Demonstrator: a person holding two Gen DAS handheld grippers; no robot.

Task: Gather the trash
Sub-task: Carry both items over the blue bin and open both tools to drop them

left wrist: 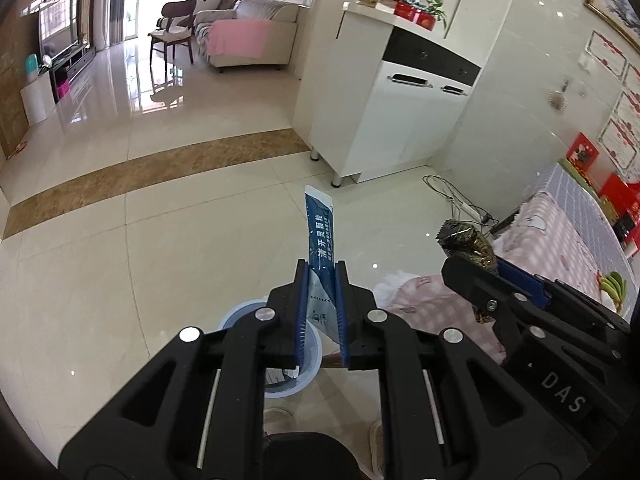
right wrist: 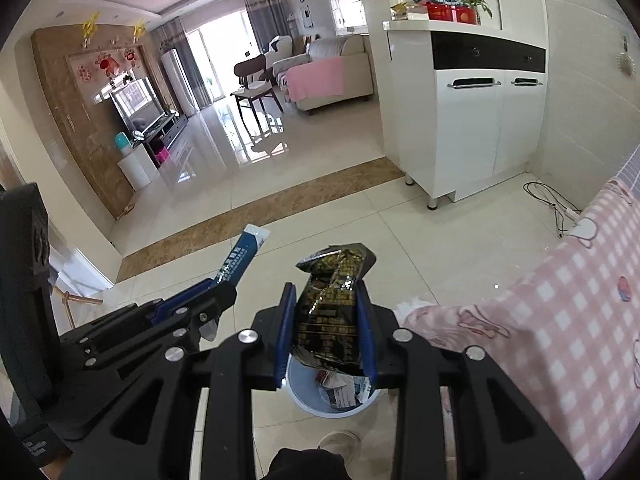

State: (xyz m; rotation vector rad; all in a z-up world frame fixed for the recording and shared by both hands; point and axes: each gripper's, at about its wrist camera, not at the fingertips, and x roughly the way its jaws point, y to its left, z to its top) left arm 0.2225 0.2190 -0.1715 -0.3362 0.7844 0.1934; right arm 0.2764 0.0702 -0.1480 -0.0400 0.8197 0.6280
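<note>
Left hand-held gripper (left wrist: 322, 276): clamps blue sachet (left wrist: 319, 232). Right hand-held gripper (right wrist: 326, 300): clamps black wrapper (right wrist: 334, 296). Both poised above bin (right wrist: 308, 398), likely for dropping.

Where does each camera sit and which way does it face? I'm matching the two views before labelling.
Left wrist: on the left gripper, angled down at the floor and bin; its fingers clamp a blue sachet.
Right wrist: on the right gripper, angled down likewise; its fingers clamp a black wrapper.
Shared: bin, white cabinet, sofa, each other's gripper.
</note>
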